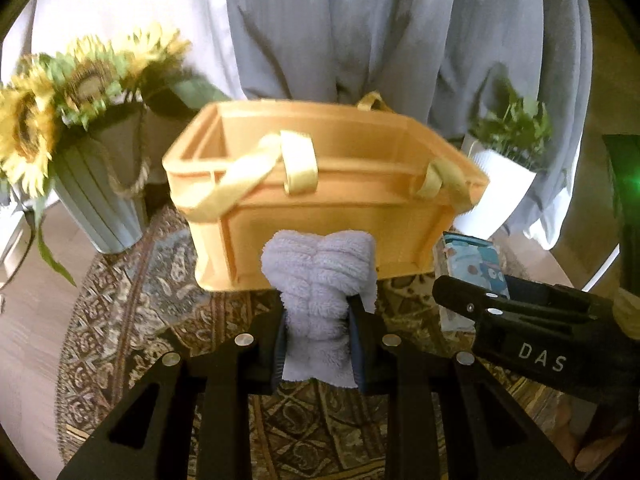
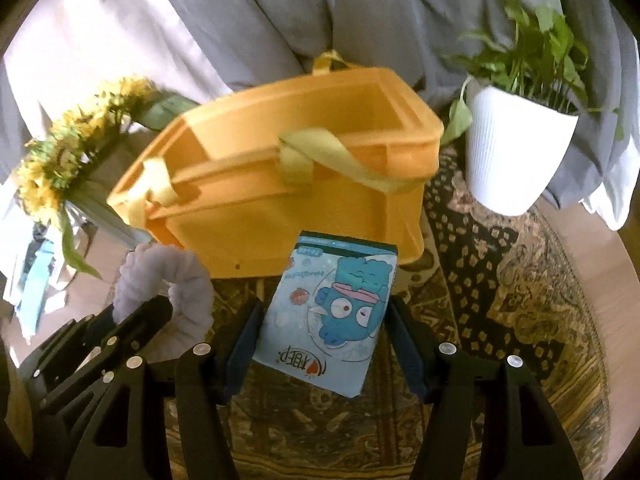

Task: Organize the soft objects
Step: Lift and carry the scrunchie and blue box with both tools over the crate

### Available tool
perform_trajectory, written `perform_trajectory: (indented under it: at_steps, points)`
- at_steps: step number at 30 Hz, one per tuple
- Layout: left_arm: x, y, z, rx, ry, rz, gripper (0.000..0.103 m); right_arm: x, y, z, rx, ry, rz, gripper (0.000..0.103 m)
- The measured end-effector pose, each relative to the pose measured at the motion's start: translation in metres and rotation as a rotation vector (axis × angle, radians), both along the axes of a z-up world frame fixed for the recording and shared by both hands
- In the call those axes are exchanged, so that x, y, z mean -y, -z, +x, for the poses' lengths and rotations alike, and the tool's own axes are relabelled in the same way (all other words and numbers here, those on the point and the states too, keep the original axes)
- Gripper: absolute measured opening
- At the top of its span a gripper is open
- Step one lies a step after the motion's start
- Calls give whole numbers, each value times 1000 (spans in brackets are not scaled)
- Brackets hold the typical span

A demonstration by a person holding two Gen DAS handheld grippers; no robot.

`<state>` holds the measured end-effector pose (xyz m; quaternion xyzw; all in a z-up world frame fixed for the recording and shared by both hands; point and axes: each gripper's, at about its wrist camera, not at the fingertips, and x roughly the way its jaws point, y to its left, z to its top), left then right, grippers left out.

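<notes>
My left gripper [image 1: 319, 312] is shut on a folded lavender towel [image 1: 320, 276], held in front of the orange storage basket [image 1: 320, 208]; the towel also shows in the right wrist view [image 2: 176, 284]. My right gripper [image 2: 322, 316] is shut on a light blue tissue pack with a cartoon fish [image 2: 332, 312], held just before the basket's [image 2: 280, 160] front wall. The pack also shows in the left wrist view [image 1: 474, 264]. The basket is open on top, with yellow handles hanging over its rim.
A grey vase of sunflowers [image 1: 80, 128] stands left of the basket. A white pot with a green plant [image 2: 516, 136] stands on its right. All sit on a patterned round rug [image 2: 500, 280]. Grey and white curtains [image 1: 360, 28] hang behind.
</notes>
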<state>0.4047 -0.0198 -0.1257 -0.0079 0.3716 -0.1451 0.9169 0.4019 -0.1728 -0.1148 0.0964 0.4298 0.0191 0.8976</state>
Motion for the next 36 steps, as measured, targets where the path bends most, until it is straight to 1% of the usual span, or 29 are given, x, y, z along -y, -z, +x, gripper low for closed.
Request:
perform_trajectory:
  at_steps: [11, 20, 26, 29, 36]
  points:
    - [-2, -44, -12, 124, -28, 3, 27, 0, -35, -10, 115, -5, -9, 64]
    - [-4, -75, -13, 215, -28, -5, 27, 1, -65, -10, 212, 3, -7, 64]
    - [-6, -93, -8, 266, -31, -6, 27, -1, -86, -1, 276, 5, -8, 64]
    - [-6, -103, -3, 294, -29, -7, 27, -3, -96, 5, 307, 3, -27, 64]
    - [-7, -124, 13, 367, -40, 19, 27, -9, -114, 21, 358, -15, -52, 64]
